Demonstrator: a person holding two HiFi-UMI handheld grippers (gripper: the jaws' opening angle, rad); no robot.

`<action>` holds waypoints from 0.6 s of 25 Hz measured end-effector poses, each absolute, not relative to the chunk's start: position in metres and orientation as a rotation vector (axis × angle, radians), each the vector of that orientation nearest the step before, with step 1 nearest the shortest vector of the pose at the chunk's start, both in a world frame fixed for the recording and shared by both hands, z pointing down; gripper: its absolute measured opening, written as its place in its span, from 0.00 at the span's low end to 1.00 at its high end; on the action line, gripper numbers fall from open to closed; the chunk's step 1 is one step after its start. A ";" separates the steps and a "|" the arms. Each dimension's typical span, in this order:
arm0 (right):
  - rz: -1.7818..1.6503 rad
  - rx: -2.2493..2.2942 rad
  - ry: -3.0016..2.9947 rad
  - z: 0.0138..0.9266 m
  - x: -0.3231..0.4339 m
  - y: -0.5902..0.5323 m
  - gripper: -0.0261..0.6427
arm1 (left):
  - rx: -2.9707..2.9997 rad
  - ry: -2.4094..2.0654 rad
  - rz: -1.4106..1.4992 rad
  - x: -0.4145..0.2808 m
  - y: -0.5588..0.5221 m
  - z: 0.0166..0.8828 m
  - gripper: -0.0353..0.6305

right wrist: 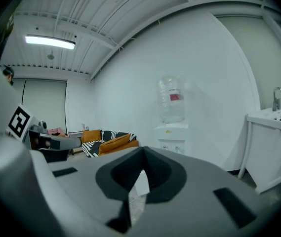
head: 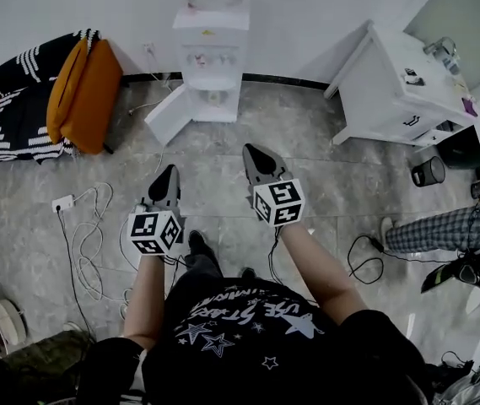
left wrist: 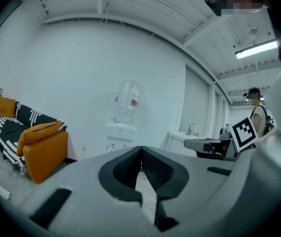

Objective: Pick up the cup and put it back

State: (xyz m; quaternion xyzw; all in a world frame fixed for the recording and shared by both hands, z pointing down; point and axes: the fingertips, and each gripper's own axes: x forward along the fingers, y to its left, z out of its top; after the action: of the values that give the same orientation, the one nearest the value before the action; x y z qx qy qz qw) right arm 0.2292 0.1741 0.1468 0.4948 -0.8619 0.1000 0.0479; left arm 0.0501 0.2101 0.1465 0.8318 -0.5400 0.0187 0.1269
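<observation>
No cup shows plainly in any view. A white water dispenser [head: 212, 53] with a clear bottle on top stands against the far wall, its lower door swung open. A small pale shape in its niche [head: 214, 97] is too small to make out. My left gripper [head: 169, 173] and right gripper [head: 252, 152] are both held over the grey floor, short of the dispenser and pointing toward it. In the left gripper view the dark pads [left wrist: 130, 169] meet at the tip with nothing between them. The right gripper's pads [right wrist: 157, 174] also meet and hold nothing. The dispenser [left wrist: 123, 132] [right wrist: 172, 132] lies straight ahead in both gripper views.
An orange and black-striped sofa [head: 45, 99] stands at the left. At the right are a white sink cabinet [head: 408, 87] and a dark bin [head: 429, 171]. White cables and a power strip [head: 62, 202] lie on the floor. Another person's leg [head: 429, 230] reaches in from the right.
</observation>
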 end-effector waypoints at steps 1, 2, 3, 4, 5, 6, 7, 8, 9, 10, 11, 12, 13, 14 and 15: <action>0.302 1.511 -2.641 0.142 0.234 0.184 0.05 | 2.444 -1.561 0.070 0.059 0.217 0.144 0.07; 0.298 1.515 -2.653 0.138 0.240 0.193 0.05 | 2.466 -1.550 0.084 0.067 0.224 0.141 0.07; 0.294 1.517 -2.662 0.135 0.245 0.202 0.05 | 2.483 -1.540 0.094 0.076 0.232 0.139 0.07; 0.291 1.515 -2.668 0.132 0.251 0.212 0.05 | 2.495 -1.530 0.098 0.083 0.239 0.137 0.07; 0.286 1.511 -2.673 0.130 0.256 0.222 0.05 | 2.503 -1.521 0.101 0.090 0.247 0.135 0.07; 0.280 1.504 -2.675 0.128 0.261 0.233 0.05 | 2.509 -1.512 0.103 0.095 0.255 0.134 0.07; 0.273 1.497 -2.676 0.127 0.266 0.243 0.05 | 2.515 -1.502 0.109 0.101 0.263 0.134 0.07; 0.266 1.492 -2.676 0.126 0.271 0.252 0.05 | 2.520 -1.493 0.116 0.106 0.270 0.134 0.07; 0.260 1.492 -2.675 0.125 0.277 0.259 0.05 | 2.526 -1.486 0.126 0.112 0.276 0.134 0.07; 0.255 1.500 -2.675 0.124 0.284 0.265 0.05 | 2.533 -1.480 0.136 0.119 0.282 0.135 0.07; 0.248 1.517 -2.671 0.123 0.293 0.270 0.05 | 2.543 -1.478 0.146 0.125 0.286 0.134 0.07; 0.240 1.541 -2.665 0.122 0.302 0.274 0.05 | 2.553 -1.479 0.155 0.132 0.291 0.134 0.07; 0.237 1.562 -2.661 0.121 0.311 0.278 0.05 | 2.564 -1.483 0.159 0.140 0.296 0.132 0.07; 0.241 1.577 -2.662 0.121 0.319 0.281 0.05 | 2.573 -1.488 0.160 0.147 0.300 0.131 0.07; 0.251 1.588 -2.667 0.120 0.326 0.284 0.05 | 2.579 -1.493 0.158 0.153 0.303 0.129 0.07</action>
State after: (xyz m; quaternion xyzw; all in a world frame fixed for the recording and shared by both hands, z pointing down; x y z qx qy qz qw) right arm 0.3265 0.2844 0.1204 0.5099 -0.8564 0.0805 0.0136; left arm 0.1533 0.3034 0.1289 0.8616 -0.4987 0.0527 0.0785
